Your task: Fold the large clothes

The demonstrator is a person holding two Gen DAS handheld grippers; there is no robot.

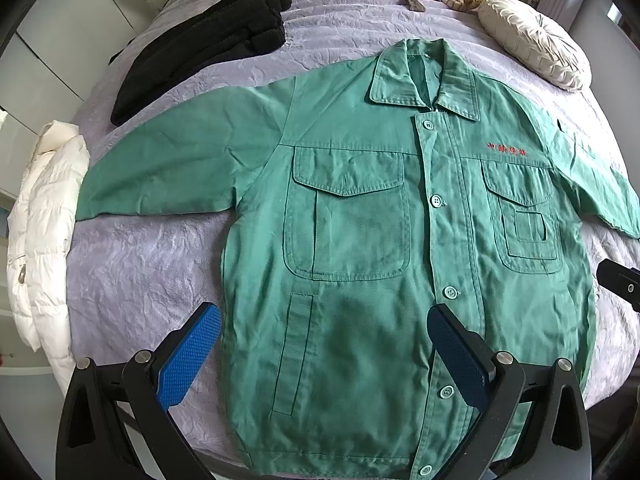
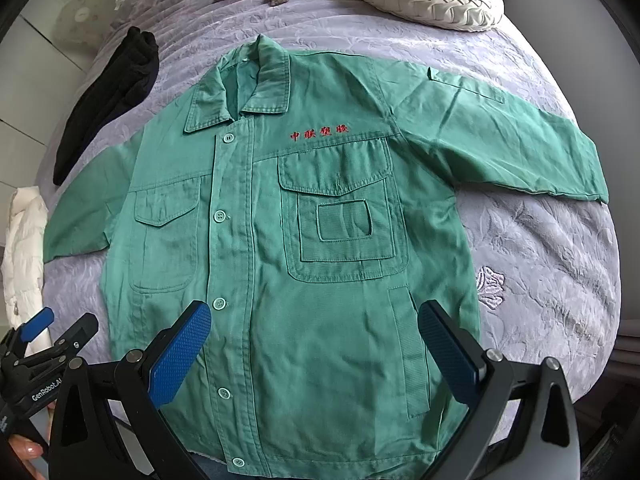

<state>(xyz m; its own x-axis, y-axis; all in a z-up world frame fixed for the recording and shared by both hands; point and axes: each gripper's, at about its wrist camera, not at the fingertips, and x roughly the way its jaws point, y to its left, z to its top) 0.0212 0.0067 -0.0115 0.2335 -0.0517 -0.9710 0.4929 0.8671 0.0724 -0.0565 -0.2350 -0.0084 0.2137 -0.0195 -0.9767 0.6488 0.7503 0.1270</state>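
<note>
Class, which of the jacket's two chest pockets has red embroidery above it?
The chest pocket with the small rectangular patch, under the red characters; the plain-flap pocket has none.

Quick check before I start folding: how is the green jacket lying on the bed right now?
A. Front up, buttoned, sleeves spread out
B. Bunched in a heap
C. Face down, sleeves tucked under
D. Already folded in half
A: the green jacket lies flat, buttons and chest pockets upward, both sleeves out sideways on the bed.

Both wrists above jacket [image 1: 360,220] — overlapping.
</note>
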